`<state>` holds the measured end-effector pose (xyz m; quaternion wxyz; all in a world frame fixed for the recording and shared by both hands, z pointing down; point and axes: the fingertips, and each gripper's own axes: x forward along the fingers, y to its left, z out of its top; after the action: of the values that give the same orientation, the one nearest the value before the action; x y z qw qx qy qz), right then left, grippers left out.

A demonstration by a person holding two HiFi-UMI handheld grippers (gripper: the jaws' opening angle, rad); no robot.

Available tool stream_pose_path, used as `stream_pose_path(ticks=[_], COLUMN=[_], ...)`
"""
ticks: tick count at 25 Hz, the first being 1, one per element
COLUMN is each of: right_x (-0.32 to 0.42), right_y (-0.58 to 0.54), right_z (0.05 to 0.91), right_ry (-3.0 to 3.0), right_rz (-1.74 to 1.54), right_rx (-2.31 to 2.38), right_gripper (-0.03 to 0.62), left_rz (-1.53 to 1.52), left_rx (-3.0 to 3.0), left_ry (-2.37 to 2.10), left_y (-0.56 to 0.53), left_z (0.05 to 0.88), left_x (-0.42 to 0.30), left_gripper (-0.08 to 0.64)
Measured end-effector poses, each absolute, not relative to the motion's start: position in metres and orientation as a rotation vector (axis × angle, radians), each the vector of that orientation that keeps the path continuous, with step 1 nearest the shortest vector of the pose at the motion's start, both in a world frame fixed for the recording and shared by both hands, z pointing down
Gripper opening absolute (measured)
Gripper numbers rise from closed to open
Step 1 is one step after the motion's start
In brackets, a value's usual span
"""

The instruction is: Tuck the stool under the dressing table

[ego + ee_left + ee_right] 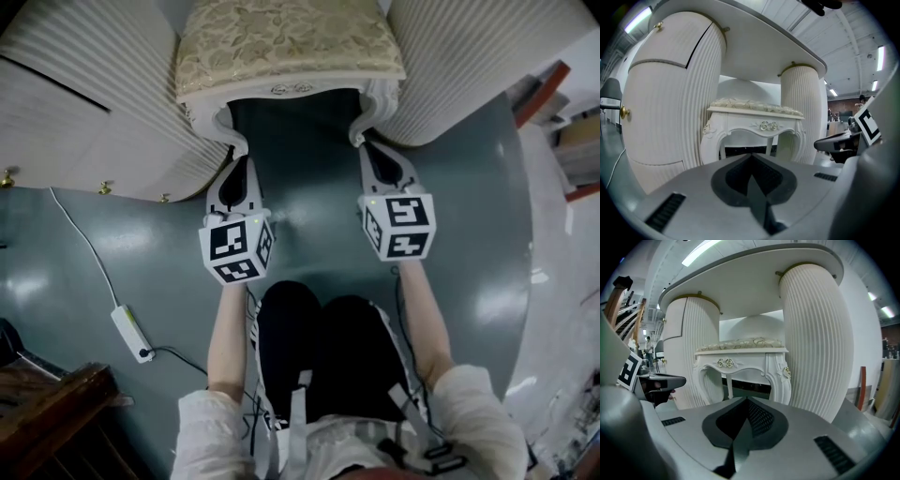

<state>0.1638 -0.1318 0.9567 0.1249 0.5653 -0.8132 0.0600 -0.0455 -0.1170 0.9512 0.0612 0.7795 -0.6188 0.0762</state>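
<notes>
- Grey-green glossy floor (309, 234) spreads below me, with one white power strip (131, 333) and its cable lying off to my left.
- Two grippers reach out ahead, my left gripper (241, 164) and my right gripper (369, 150). The jaws of each are pressed together with nothing between them.
- Their tips sit just beside the two front legs of the one stool (286, 47), left tip at the left leg and right tip at the right. I cannot tell whether they touch.
- That stool, a white carved frame with one brocade cushion, stands in the gap between the two fluted pedestals of the single dressing table (89, 98). Its front legs are near the pedestals' front curve.
- By my judgement the step in hand is the push inward, with a last stretch left to go.
- The next move calls for both closed tips set against the legs and an even, straight shove, so neither side scrapes a pedestal.
</notes>
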Motion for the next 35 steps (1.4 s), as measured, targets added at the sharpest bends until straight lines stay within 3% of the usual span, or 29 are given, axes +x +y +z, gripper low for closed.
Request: stream_pose_path(ticks=[5,9,16,22,27,35], right_x=[0.166,0.157,0.127,0.100,0.090,0.096], right_y=[-0.079,-0.004,0.081,0.140,0.178,0.224], right_z=[0.912,0.818,0.620,0.504,0.454,0.451], right_ry=[-2.263,-2.202,-2.085,-2.053,-2.032,-1.999], right_rz=[0.292,0.384,0.445,0.454,0.464,0.479], right_rx=[1.569,1.534,1.524,1.495,1.531,1.508], right_gripper=[0.003,0.003,0.003,0.003,0.003,0.003], left_rz=[0.296,0.335,0.363,0.359,0.333,0.349], left_rx=[2.280,2.235,2.124,2.019,2.011,2.073], left_ry=[-1.819,-1.715,-1.619,-1.626,-1.646,-1.623], left_y=[-0.081,-0.014,0.075,0.143,0.184,0.229], left_z=[0.899,0.811,0.634,0.528,0.481,0.459], left_x=[-0.028,-0.020,-0.058,-0.105,-0.129,-0.130], left_gripper=[0.005,0.005,0.005,0.005,0.005,0.005])
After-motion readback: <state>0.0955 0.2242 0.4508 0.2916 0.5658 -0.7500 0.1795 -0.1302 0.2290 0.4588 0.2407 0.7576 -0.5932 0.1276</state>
